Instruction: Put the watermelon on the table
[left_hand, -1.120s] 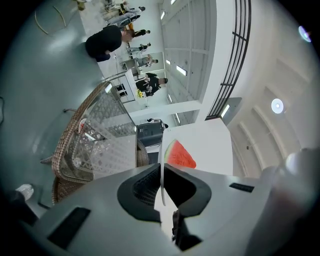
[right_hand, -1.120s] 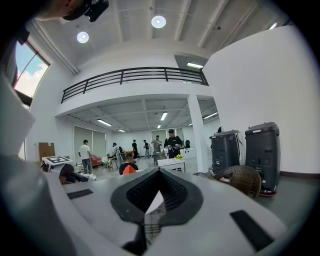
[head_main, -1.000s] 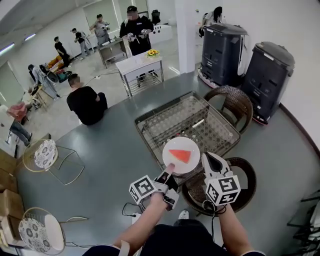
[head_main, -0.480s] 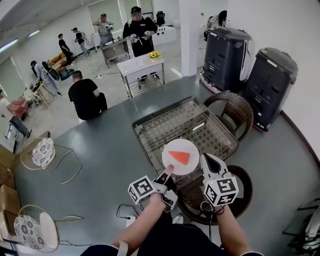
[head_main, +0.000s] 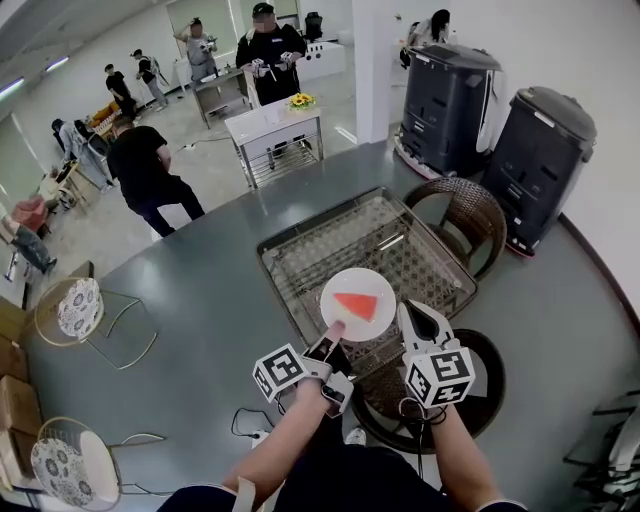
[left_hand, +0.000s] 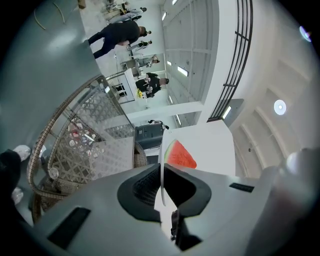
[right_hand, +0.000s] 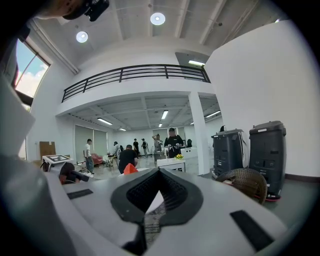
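Note:
A red watermelon wedge (head_main: 357, 304) lies on a round white plate (head_main: 345, 285). My left gripper (head_main: 330, 338) is shut on the plate's near rim and holds it level above the glass-topped wicker table (head_main: 400, 250). In the left gripper view the plate (left_hand: 210, 145) runs edge-on between the pads, with the watermelon wedge (left_hand: 179, 155) on its upper side. My right gripper (head_main: 415, 312) hangs just right of the plate, its jaws together and nothing in them. In the right gripper view, the wedge's red tip (right_hand: 130, 169) shows to the left of the right gripper (right_hand: 157, 172).
One round wicker chair (head_main: 470, 215) stands at the table's right; another (head_main: 480, 385) is under my right arm. Two dark bins (head_main: 500, 120) line the right wall. Patterned wire chairs (head_main: 70, 310) stand at the left. Several people and a white table with flowers (head_main: 275, 125) are farther back.
Both grippers and the plate have moved a little farther out over the table. The person in black at the far left has stood up and stepped away.

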